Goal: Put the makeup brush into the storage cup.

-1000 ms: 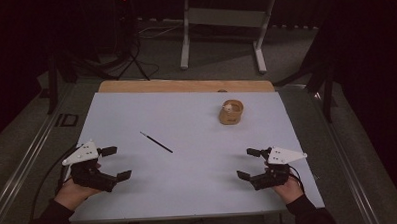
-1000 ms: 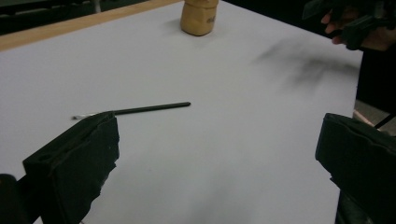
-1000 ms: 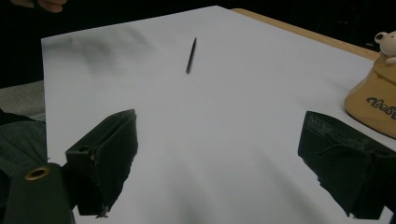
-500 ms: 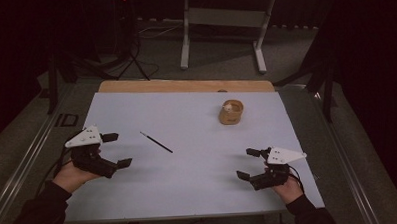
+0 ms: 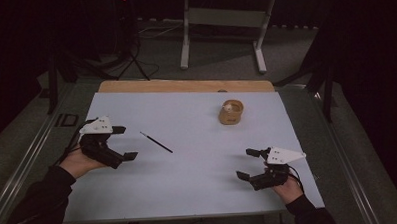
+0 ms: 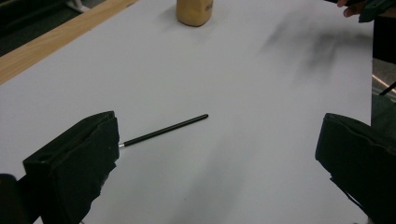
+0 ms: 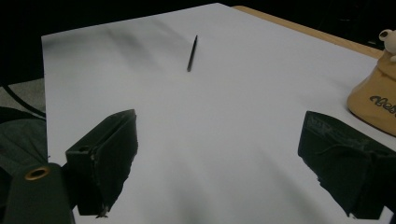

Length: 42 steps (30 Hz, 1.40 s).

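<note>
Tabletop [image 5: 199,187], covered by a white sheet, carries everything, with a wooden strip along its far edge. Left gripper [image 5: 121,143] has moved forward and inward since a second ago, jaws spread wide and empty, now just beside the thin black stick. Right gripper [image 5: 249,163] rests near the front right as before, jaws likewise apart. Tan container [image 5: 231,112] sits toward the far right, possibly with a small white object inside. Black stick [image 5: 156,142] lies unmoved, left of centre.

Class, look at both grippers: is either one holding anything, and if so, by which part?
Nothing is held. The left gripper and right gripper both stand open; the thin black stick lies apart on the table.
</note>
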Tool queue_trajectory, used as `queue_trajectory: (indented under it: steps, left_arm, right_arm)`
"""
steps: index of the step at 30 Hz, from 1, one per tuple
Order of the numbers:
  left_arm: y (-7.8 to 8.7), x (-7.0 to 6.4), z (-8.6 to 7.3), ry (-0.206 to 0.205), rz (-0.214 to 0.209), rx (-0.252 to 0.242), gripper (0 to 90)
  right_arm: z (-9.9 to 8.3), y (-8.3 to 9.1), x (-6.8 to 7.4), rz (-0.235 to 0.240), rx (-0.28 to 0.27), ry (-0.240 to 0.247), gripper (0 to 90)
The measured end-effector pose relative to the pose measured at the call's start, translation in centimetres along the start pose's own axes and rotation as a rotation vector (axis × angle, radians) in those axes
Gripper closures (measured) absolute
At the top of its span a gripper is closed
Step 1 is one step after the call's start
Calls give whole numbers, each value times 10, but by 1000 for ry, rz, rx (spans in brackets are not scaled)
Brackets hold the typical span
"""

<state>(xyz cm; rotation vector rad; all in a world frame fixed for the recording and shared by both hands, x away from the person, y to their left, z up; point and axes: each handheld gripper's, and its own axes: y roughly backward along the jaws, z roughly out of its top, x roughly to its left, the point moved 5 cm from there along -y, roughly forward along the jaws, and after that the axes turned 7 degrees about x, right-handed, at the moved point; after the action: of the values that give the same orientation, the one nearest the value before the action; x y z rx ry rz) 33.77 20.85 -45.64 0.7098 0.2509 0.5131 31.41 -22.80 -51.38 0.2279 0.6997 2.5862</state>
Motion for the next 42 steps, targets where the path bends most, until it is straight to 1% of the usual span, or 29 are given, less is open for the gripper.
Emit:
queue_trajectory:
  steps: [1, 4, 6, 7, 8, 9, 11, 13, 15, 16, 17, 18, 20, 21, 23, 24, 25, 29, 30, 31, 32, 33, 34, 35, 37, 39, 41, 42]
  left_arm:
    - [0, 0, 0, 0, 0, 0, 0]
    - [-4, 4, 5, -27, 1, 22, 0]
    - [-6, 6, 8, -44, -13, 39, 0]
    - [-7, 7, 10, -54, -10, 48, 0]
    - [-7, 7, 10, -54, -10, 48, 0]
    - [-8, 9, 13, -73, -22, 54, 0]
    - [-8, 9, 13, -73, -22, 54, 0]
    - [-13, 16, 17, -85, -7, 82, 0]
    - [-16, 20, 19, -91, -6, 96, 0]
    - [-17, 22, 20, -93, 1, 103, 0]
    - [-17, 22, 20, -93, 1, 103, 0]
    - [-22, 25, 21, -100, -7, 126, 0]
    - [-25, 26, 21, -106, -18, 142, 8]
    - [-27, 27, 20, -118, -24, 153, 10]
    - [-27, 27, 20, -118, -24, 153, 22]
    - [-32, 30, 18, -139, -24, 176, 29]
    - [-33, 31, 18, -145, -24, 184, 29]
    - [-42, 35, 17, -158, -32, 225, 29]
    - [-45, 36, 17, -168, -35, 240, 29]
    - [-47, 37, 17, -172, -49, 256, 33]
    - [-50, 37, 17, -174, -47, 273, 54]
    - [-53, 38, 18, -181, -47, 285, 56]
    - [-55, 39, 18, -185, -52, 294, 85]
    - [-58, 39, 18, -195, -46, 304, 99]
    - [-62, 40, 19, -205, -48, 324, 100]
    - [-67, 41, 20, -228, -46, 341, 106]
    - [-69, 42, 21, -229, -46, 347, 108]
    - [-75, 42, 23, -245, -49, 368, 108]
  right_arm:
    - [0, 0, 0, 0, 0, 0, 118]
    - [0, -1, 0, 2, 3, 1, 118]
    - [-1, -1, 0, 2, 4, 0, 118]
    - [-1, -1, 0, 2, 4, -1, 118]
    - [-1, -1, 0, 1, 5, -1, 118]
    - [-1, -1, 0, 0, 5, 0, 118]
    - [-1, -1, 0, 1, 6, 0, 118]
    - [0, -1, 0, 2, 2, -1, 118]
    - [-1, -1, 0, 2, 3, 0, 118]
    - [-1, -1, 0, 3, 4, -1, 118]
    - [-1, -1, 0, 3, 4, -1, 118]
    - [-1, -1, 0, 2, 6, -1, 118]
    - [-1, -1, 0, 2, 7, 0, 118]
    - [-1, -2, 0, 2, 7, 0, 118]
    - [-1, -2, 0, 1, 8, 0, 118]
    - [-1, -2, 0, 1, 9, -1, 118]
    - [-1, -2, 0, 1, 9, -1, 118]
    - [-2, -1, -1, 1, 8, -3, 118]
    - [-2, -1, -1, 2, 8, -4, 118]
    - [-2, -2, -1, 3, 9, -5, 118]
    - [-2, -2, -1, 3, 11, -7, 118]
    - [-3, -2, 0, 4, 14, -8, 119]
    - [-3, -2, 0, 4, 15, -7, 118]
    - [-3, -2, 0, 3, 16, -5, 118]
    - [-2, -1, 0, 2, 16, -3, 118]
    - [-3, -1, -1, 1, 14, -4, 118]
    - [-3, -1, -1, 2, 15, -6, 119]
    - [-3, -1, -1, 2, 16, -5, 118]
